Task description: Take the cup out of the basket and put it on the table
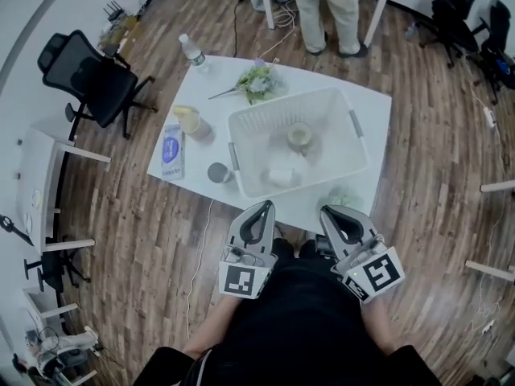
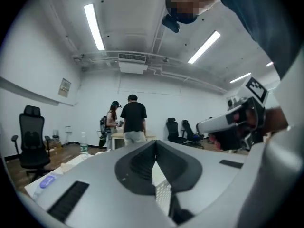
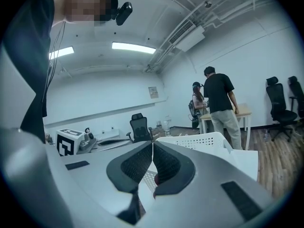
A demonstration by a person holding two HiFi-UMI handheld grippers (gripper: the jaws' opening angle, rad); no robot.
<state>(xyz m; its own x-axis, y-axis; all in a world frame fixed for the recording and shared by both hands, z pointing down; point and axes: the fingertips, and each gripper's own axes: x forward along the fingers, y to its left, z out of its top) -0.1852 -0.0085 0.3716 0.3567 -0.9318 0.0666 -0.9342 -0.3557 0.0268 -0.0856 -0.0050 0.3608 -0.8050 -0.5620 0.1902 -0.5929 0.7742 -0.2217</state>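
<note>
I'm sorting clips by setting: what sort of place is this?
Probably an office or lab workroom: a black swivel office chair, a white rectangular table on a wood-plank floor, and long ceiling strip lights.

1 table (image 1: pixel 219 87); 1 basket (image 1: pixel 278 107); 1 cup (image 1: pixel 299 137); 1 water btl (image 1: pixel 191 52); 2 ppl (image 3: pixel 219 103) (image 3: pixel 196 104).

We're in an office-style lab room here: a wood floor (image 1: pixel 137 240), a black office chair (image 1: pixel 96 83), more chairs (image 1: pixel 463 10) by the far wall, and a white table (image 1: pixel 217 83) in the middle. Overhead we see strip lights (image 2: pixel 94 26) and a ceiling air vent (image 2: pixel 131 57). A cable (image 1: pixel 201 248) trails over the floor, and two people (image 3: pixel 219 99) stand at a far desk (image 3: pixel 242 110).
</note>
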